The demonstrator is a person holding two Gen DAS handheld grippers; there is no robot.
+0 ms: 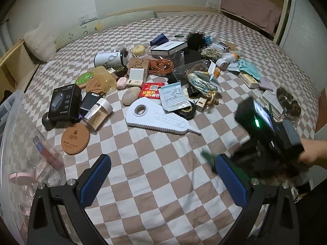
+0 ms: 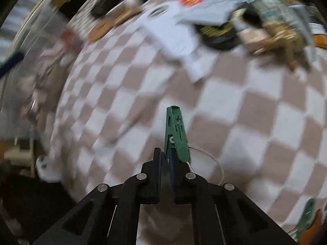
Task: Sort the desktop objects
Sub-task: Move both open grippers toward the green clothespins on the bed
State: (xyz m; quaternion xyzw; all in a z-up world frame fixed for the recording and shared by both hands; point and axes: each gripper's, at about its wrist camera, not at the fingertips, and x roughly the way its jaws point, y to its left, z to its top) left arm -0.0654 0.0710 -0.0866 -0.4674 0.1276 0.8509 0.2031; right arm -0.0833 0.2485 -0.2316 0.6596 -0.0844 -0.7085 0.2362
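Observation:
My right gripper [image 2: 166, 153] is shut on a green clothespin [image 2: 175, 132] that sticks forward past the fingertips, above the checkered bedsheet [image 2: 235, 110]. The right wrist view is blurred by motion. In the left wrist view the right gripper's black body [image 1: 267, 134] hangs at the right, with the green clothespin [image 1: 207, 157] blurred at its tip. My left gripper [image 1: 161, 175] is open and empty above the sheet [image 1: 155, 153]. A pile of desktop objects lies beyond: a white flat tool [image 1: 157, 118], a stone [image 1: 130, 96], a cork coaster [image 1: 75, 138].
A clear plastic bin [image 1: 18, 134] with small items stands at the left edge of the bed. A black box [image 1: 65, 102], a toothpick jar [image 1: 98, 114], an orange cable [image 1: 161, 65] and a white mug [image 1: 110, 59] lie in the pile. A pillow [image 1: 40, 42] lies at the back left.

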